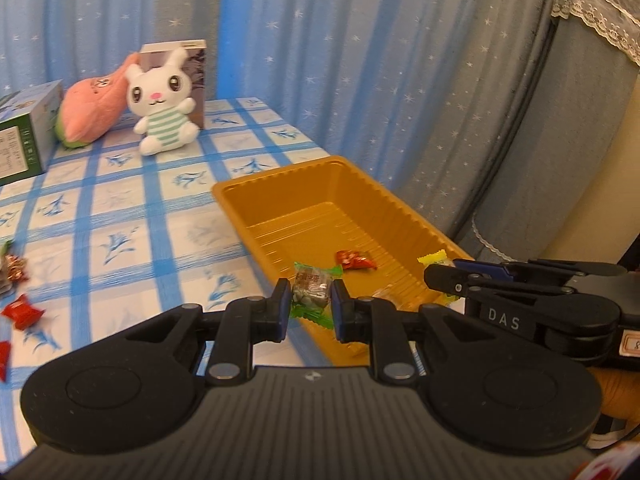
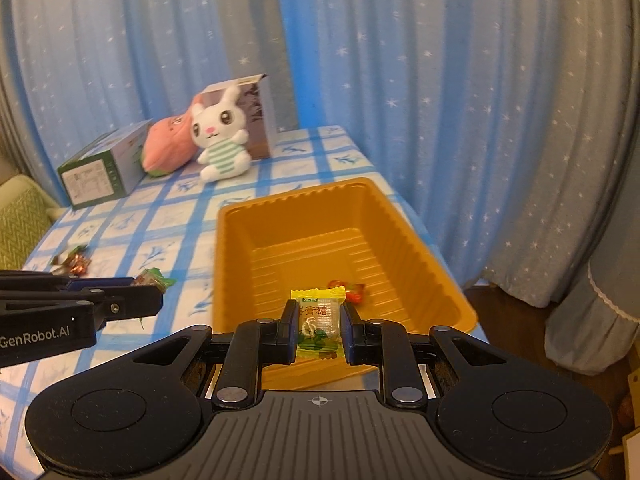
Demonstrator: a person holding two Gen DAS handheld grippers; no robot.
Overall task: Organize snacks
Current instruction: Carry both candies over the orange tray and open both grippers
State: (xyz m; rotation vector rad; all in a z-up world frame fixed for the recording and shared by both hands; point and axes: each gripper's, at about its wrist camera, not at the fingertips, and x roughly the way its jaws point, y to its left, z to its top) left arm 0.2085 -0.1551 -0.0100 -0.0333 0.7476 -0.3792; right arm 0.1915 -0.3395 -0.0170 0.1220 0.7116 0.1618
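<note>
Presently, items placed relative to the orange tray:
Orange tray (image 2: 440, 276): plastic, ribbed walls, on the blue-checked tablecloth (image 1: 132, 216) near the table's right edge.
Left gripper (image 1: 310, 308): over the tray's near-left rim; jaws closed on a green-wrapped candy (image 1: 310, 284).
Right gripper (image 2: 319, 326): over the tray's near end; jaws clamped on a yellow-wrapped candy (image 2: 319, 320) with red characters and green print.
Red-wrapped candy (image 1: 354, 260): lying on the tray floor, towards its near end.
Clear wrapper (image 1: 384, 294): on the tray floor at the near wall; contents too blurred to tell.
Loose candies (image 1: 18, 312): red and foil-wrapped pieces on the cloth, well to the left of the tray.
White rabbit plush (image 1: 162, 104): green-striped body, seated beyond the tray's far-left corner.
Pink plush (image 1: 90, 108): leaning just left of the rabbit.
Tall carton (image 1: 192, 72): upright behind the rabbit.
Green-and-white box (image 2: 102, 168): farthest left of the group.
Curtain (image 2: 440, 80): blue with white stars, behind the tray.
</note>
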